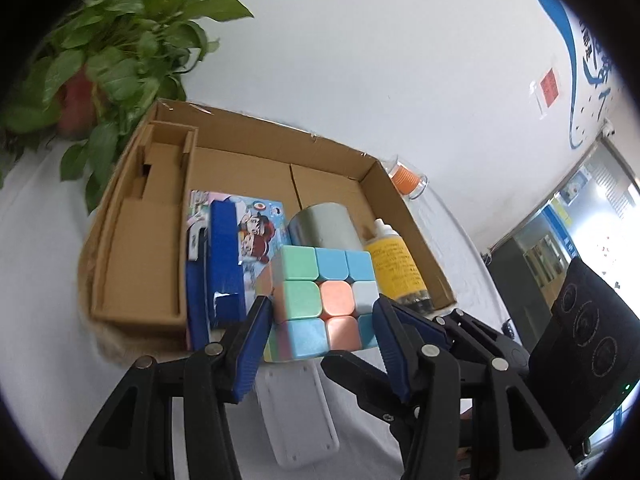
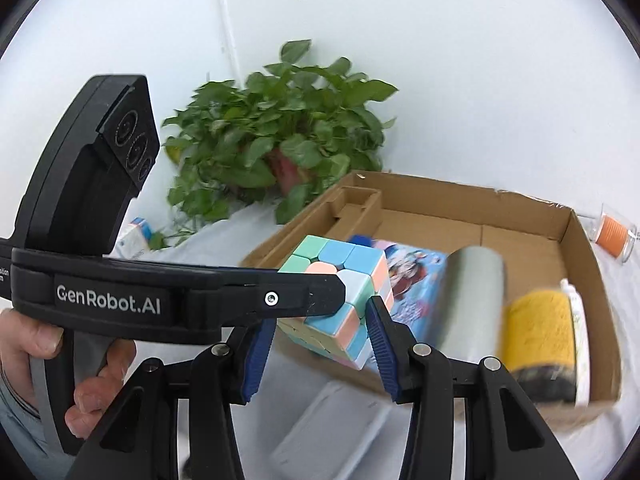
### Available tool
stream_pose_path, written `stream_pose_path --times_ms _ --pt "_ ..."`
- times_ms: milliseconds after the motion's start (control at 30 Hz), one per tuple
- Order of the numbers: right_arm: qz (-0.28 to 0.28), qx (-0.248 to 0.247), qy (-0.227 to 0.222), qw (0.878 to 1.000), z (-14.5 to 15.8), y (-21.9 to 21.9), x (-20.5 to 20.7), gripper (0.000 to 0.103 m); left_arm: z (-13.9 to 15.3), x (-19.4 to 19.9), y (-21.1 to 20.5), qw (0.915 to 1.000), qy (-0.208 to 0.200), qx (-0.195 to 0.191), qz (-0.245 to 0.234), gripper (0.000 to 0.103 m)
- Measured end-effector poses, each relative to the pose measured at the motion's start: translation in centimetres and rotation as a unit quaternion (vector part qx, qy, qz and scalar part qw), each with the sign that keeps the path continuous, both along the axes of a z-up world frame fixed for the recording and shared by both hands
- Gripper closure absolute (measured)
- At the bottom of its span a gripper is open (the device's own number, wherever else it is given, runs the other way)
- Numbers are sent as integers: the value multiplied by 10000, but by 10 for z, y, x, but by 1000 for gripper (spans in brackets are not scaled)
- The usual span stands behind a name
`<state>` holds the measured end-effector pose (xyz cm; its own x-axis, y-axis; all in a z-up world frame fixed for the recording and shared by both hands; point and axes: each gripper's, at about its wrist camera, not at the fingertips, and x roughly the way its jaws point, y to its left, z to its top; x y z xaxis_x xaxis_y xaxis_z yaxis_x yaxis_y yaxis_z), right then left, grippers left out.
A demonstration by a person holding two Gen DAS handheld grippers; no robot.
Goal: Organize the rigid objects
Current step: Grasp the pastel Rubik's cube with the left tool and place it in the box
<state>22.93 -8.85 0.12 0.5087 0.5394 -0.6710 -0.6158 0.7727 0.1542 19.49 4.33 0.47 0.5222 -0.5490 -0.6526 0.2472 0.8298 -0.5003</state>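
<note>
Left gripper [image 1: 320, 312] has the cube [image 1: 324, 304] pinched between its blue ribbed pads, and I'm holding it up just over the near edge of the box [image 1: 140, 264]. Right gripper [image 2: 320, 320] sits close behind it, fingers spread either side of the cube's lower corner; whether its pads touch, I can't tell.

Risk now, as I see it: the cube is smooth, glossy plastic with rounded tiles, and its layers can twist, so a skewed squeeze could turn a face and let it slip. Dropping in, it could knock the grey cylinder [image 1: 324, 226] or the yellow bottle [image 1: 394, 264], both round and likely to roll. Beside them lie a flat printed pack [image 1: 260, 224] and a blue stapler [image 1: 224, 256] on plain corrugated card. A white slab [image 1: 296, 412] rests on the cloth below.
</note>
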Motion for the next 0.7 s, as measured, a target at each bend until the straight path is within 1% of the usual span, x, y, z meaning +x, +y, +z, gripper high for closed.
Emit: stream_pose_path --times_ms 33,133,200,267,300,400,500,533,567,600,633,700 --pt "15 -8 112 9999 -5 -3 10 58 -1 9 -5 10000 -9 63 -55 52" --pt "-38 -117 412 9991 -27 -9 31 58 -16 37 -14 9993 299 148 -158 57" --pt "-89 -282 529 9982 -41 -9 37 58 -32 48 -18 9981 550 174 -216 62" --pt "-126 -400 563 9975 -50 -11 33 54 -45 53 -21 9969 713 219 -258 62" --pt "-143 -395 533 9977 -52 -11 30 54 -50 53 -20 9966 756 193 -271 62" --pt "-202 -431 548 9974 -52 -13 26 53 -48 43 -18 9974 647 103 -294 62" --pt "-278 -385 422 9980 -40 -20 5 44 -43 32 -11 9982 536 154 -234 62" --pt "-279 -369 385 9982 -37 -24 -5 35 -42 28 -7 9982 538 136 -227 61" --pt "-288 -373 374 9982 -35 -26 -14 25 -41 23 -2 9982 553 87 -209 61" --pt "-313 -383 413 9979 -37 -29 -24 21 -40 16 3 9984 533 37 -196 59" --pt "-312 -425 552 9971 -42 -30 -36 18 -40 10 7 9985 501 1 -214 59" --pt "-273 -551 836 9946 -55 -26 -54 18 -45 -3 14 9979 585 -38 -282 59"
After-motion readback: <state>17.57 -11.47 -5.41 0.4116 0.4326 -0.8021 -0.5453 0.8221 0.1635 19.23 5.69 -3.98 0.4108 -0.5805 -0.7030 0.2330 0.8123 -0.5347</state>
